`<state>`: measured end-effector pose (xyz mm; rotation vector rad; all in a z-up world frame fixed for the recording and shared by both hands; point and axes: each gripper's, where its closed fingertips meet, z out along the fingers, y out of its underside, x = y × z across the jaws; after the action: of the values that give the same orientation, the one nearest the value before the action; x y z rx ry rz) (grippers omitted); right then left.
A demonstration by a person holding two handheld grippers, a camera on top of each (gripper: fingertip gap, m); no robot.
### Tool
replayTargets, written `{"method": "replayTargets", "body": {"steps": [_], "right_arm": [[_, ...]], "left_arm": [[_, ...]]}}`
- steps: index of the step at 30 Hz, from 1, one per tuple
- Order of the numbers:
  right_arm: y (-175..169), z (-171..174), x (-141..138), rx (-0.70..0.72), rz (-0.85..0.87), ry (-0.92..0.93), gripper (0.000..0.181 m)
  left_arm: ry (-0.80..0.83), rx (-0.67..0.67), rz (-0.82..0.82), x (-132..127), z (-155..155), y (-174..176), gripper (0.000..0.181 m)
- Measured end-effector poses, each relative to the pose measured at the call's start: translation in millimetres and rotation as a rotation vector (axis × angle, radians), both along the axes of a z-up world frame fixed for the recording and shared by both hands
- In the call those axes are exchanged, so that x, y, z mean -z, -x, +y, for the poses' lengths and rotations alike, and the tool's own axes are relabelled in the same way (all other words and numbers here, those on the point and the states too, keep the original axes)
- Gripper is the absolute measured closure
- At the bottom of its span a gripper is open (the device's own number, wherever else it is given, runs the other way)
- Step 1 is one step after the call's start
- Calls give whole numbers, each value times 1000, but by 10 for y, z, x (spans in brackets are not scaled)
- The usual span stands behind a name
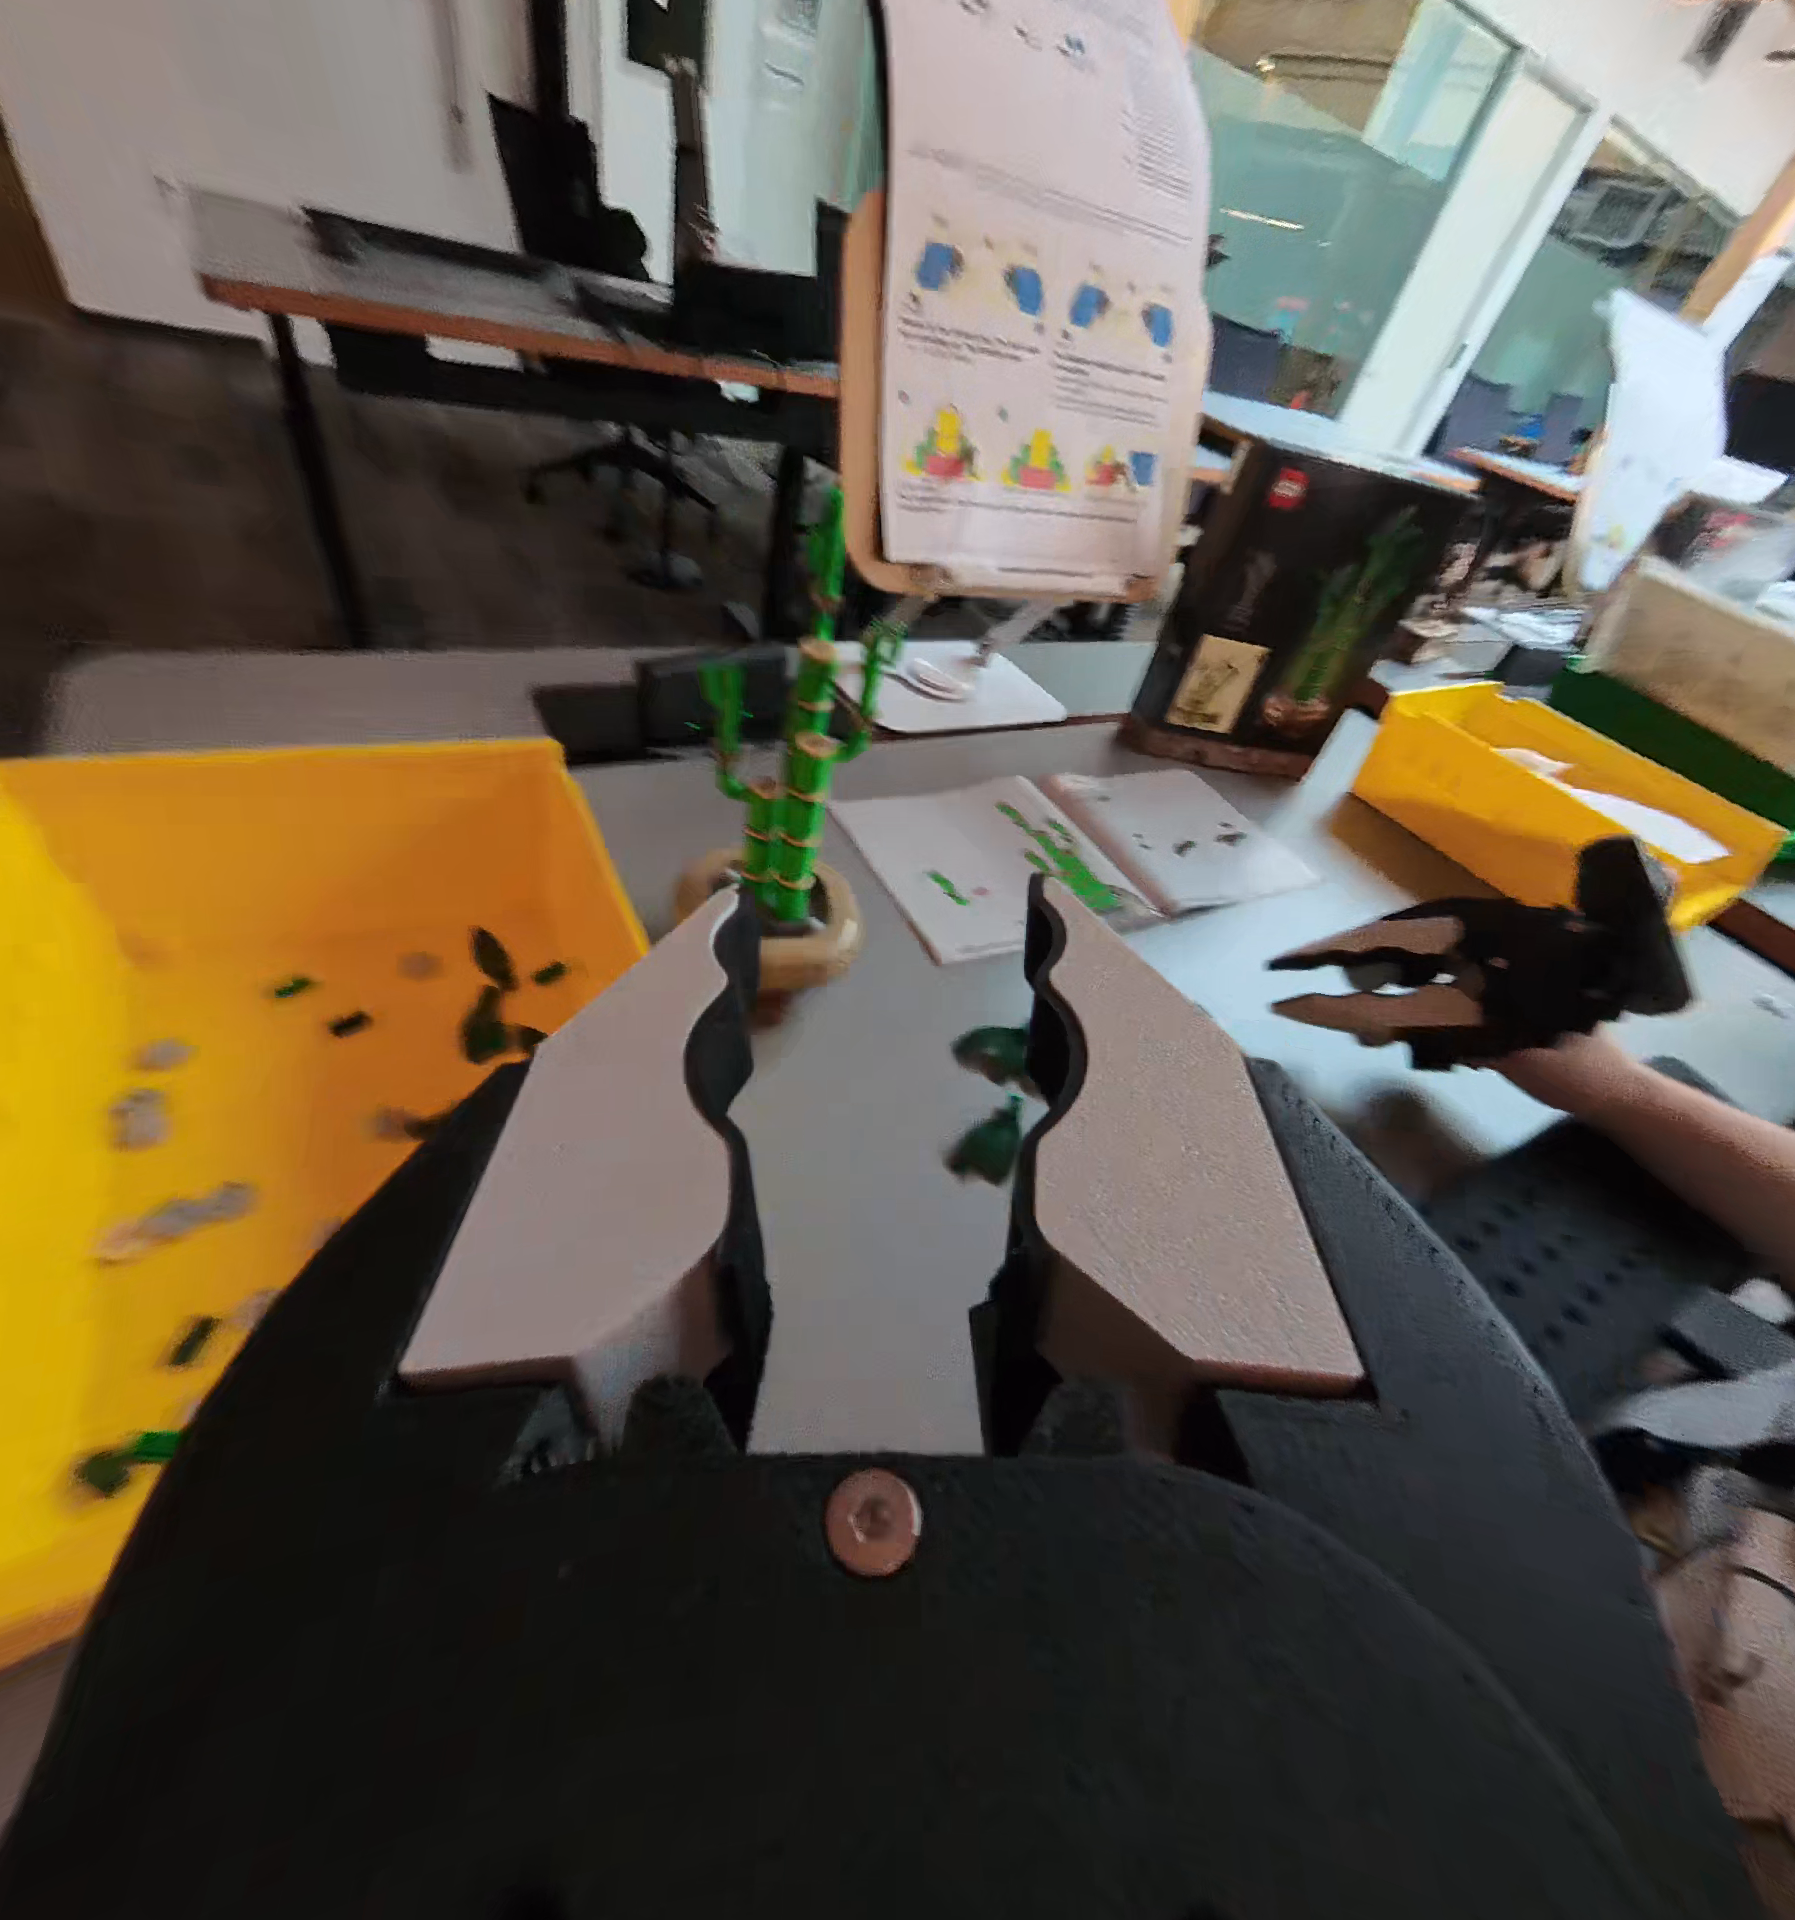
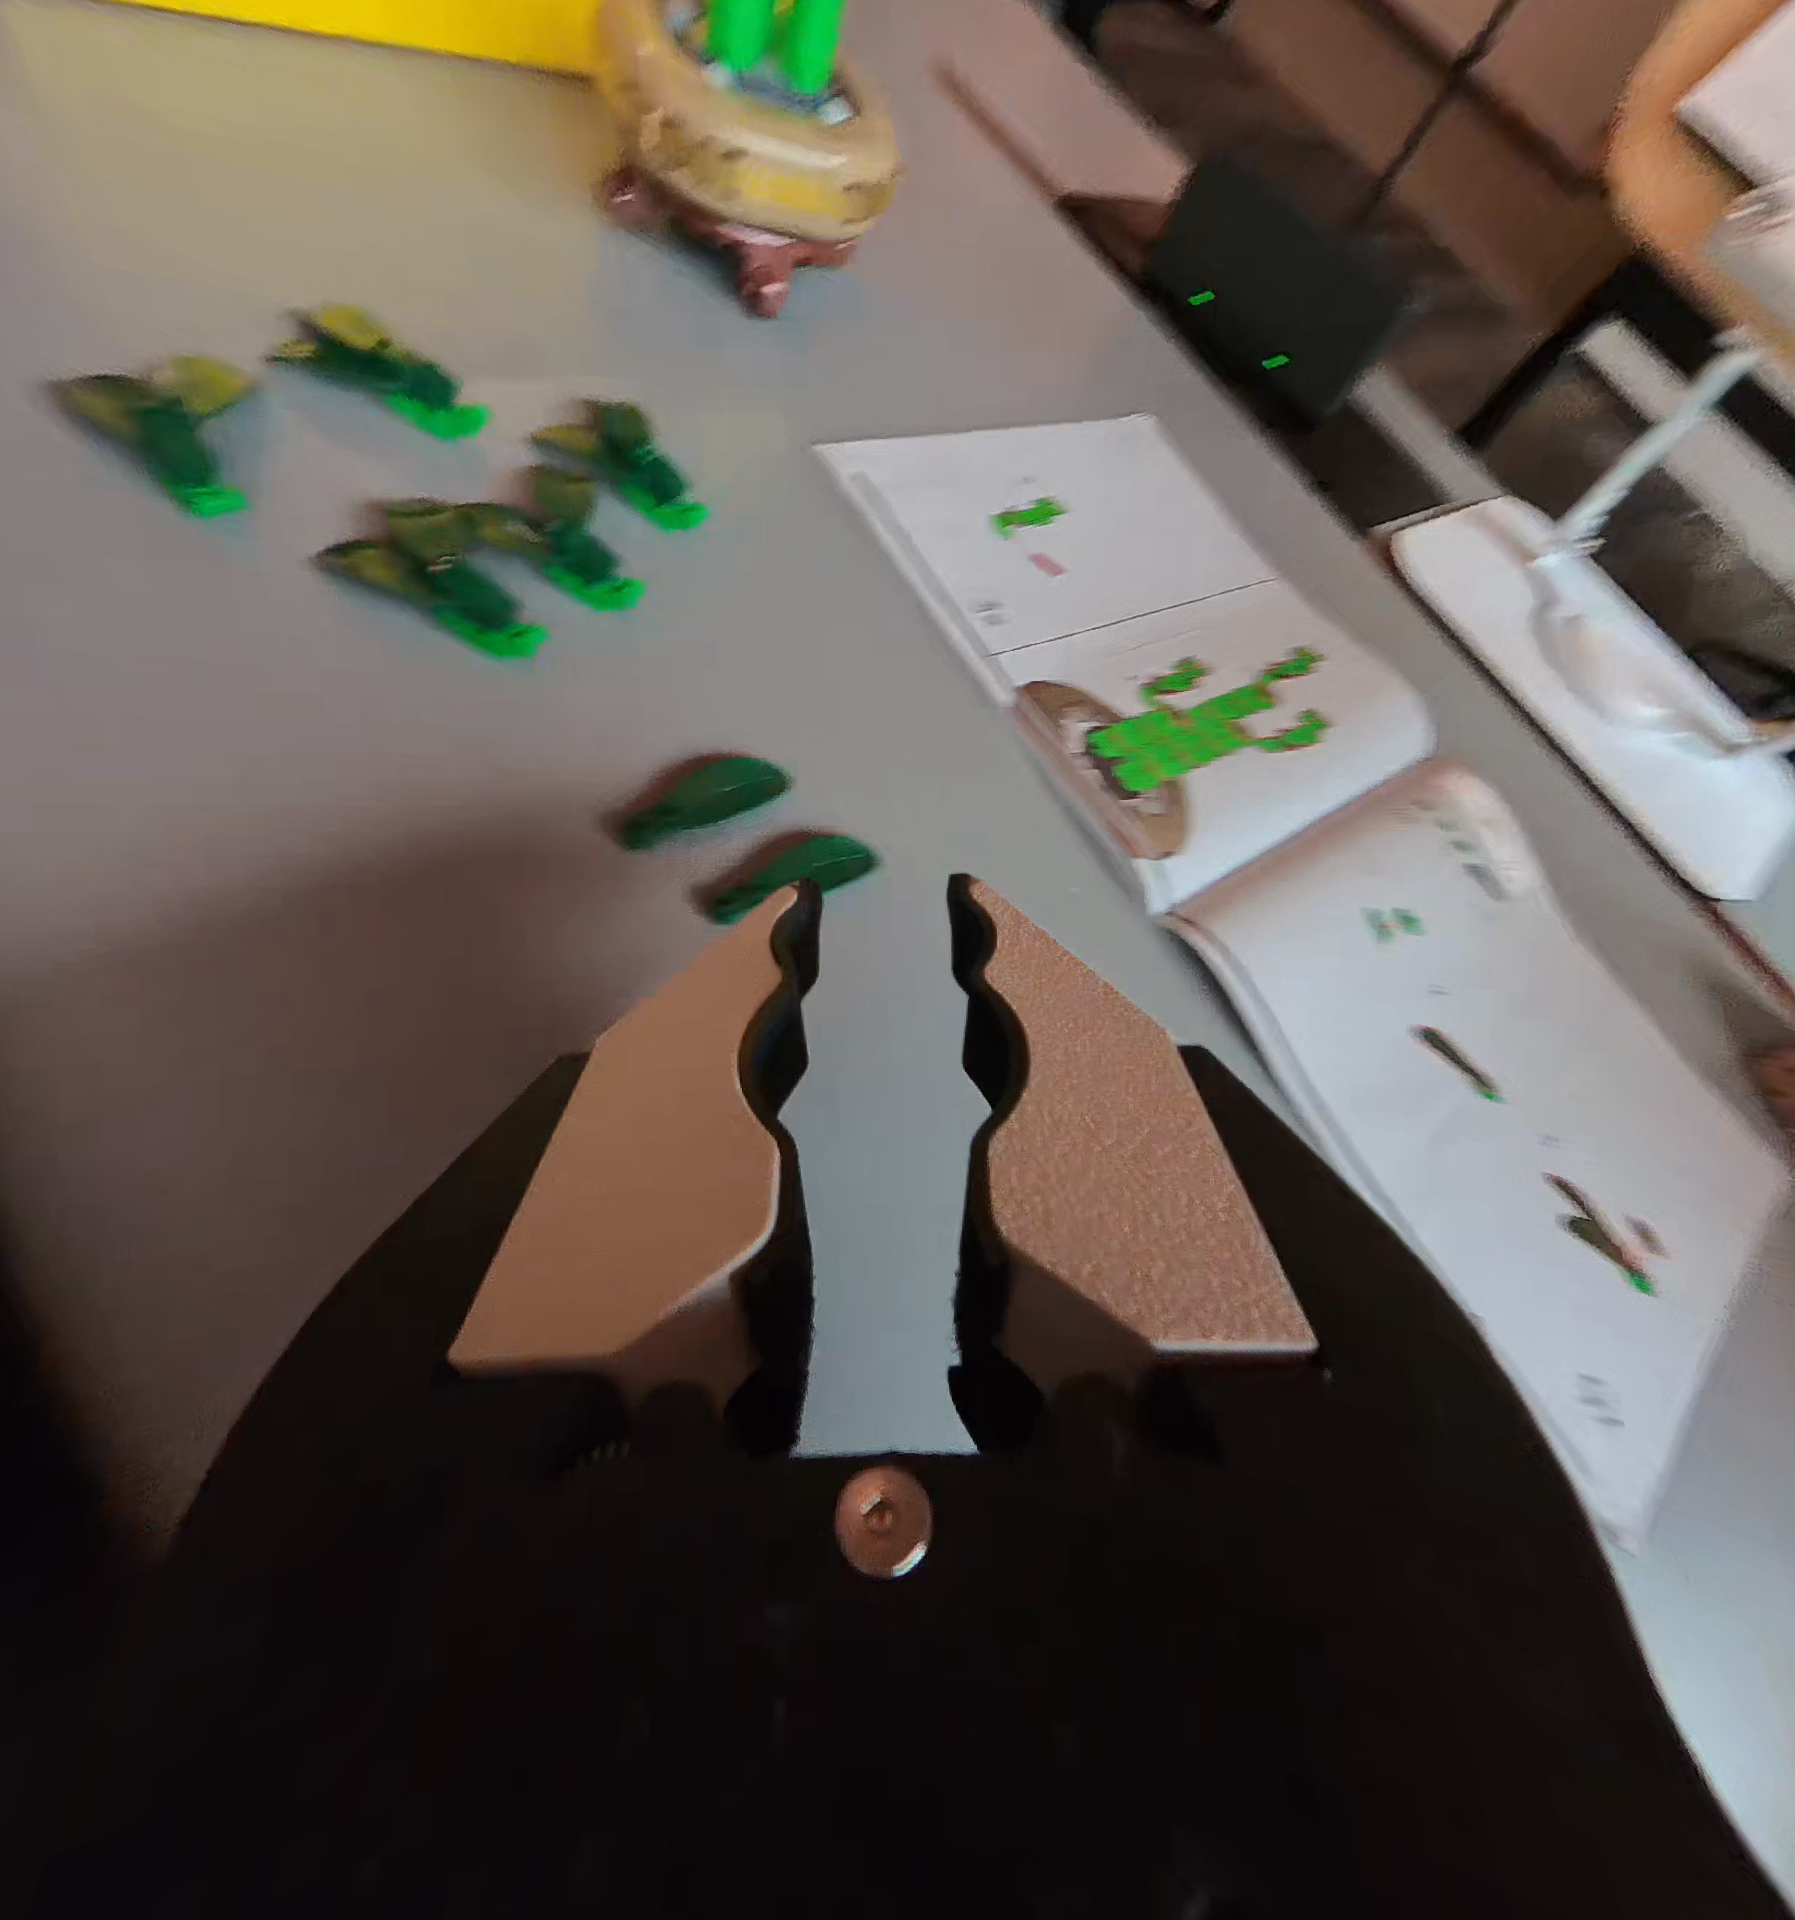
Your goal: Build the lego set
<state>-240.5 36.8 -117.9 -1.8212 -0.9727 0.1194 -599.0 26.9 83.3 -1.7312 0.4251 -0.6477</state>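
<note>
A green lego bamboo plant (image 1: 799,769) stands in a tan pot (image 1: 810,940) on the grey table, just beyond my left gripper (image 1: 882,914), which is open and empty. The pot (image 2: 758,156) also shows at the top of the right wrist view. My right gripper (image 2: 885,899) is open and empty above the table, close to two dark green leaf pieces (image 2: 711,795) (image 2: 799,871). Several built leaf clusters (image 2: 425,571) lie to their left. The right gripper (image 1: 1319,982) also shows in the left wrist view, held by a hand.
A yellow bin (image 1: 280,831) with loose pieces sits left of the plant. An open instruction booklet (image 2: 1236,790) lies to the right; it also shows in the left wrist view (image 1: 1080,857). The set's box (image 1: 1288,613), another yellow bin (image 1: 1537,821) and a stand with printed sheets (image 1: 1028,312) are behind. Across from one pair of fingers to the other is roughly 40 centimeters. About 25 centimeters separates my left fingertips from the green lego bamboo plant (image 1: 799,769). The right tips stand about 25 centimeters off the pot (image 2: 758,156).
</note>
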Motion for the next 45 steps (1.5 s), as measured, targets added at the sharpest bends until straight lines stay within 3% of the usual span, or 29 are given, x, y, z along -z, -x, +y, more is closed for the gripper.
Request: {"method": "replayTargets", "body": {"steps": [3,6,9,13,15,19,24,27,30,35,40,45], "right_arm": [[-297,181,-159,96,-11,-149,157],[-543,284,-260,167,13,-243,159],[-756,407,-207,263,25,-229,158],[-916,505,-152,351,-4,-242,158],[-970,544,-91,384,-17,-224,158],[-1069,636,-14,448,-106,-217,158],[-1072,728,74,464,-220,-221,158],[-1076,757,2,468,-158,-238,158],[-1095,751,-51,469,-93,-238,158],[-1149,764,-93,480,-33,-231,152],[-1200,787,-156,498,47,-230,147],[-1090,774,-230,445,134,-211,146]], "left_arm": [[-140,-6,45,-578,274,265,130],[-312,86,-81,-1299,359,348,133],[-360,17,-169,-1526,489,647,133],[-274,-152,-145,-1141,799,1135,131],[-184,-127,-119,-896,912,1238,130],[-70,-90,-31,-639,1058,1308,129],[133,120,224,11,1063,1039,138],[330,253,435,582,1026,915,162],[512,338,579,1006,1032,819,163],[645,405,624,1276,1116,653,162],[862,365,709,1596,975,669,158],[877,392,836,1762,878,528,162]]}}
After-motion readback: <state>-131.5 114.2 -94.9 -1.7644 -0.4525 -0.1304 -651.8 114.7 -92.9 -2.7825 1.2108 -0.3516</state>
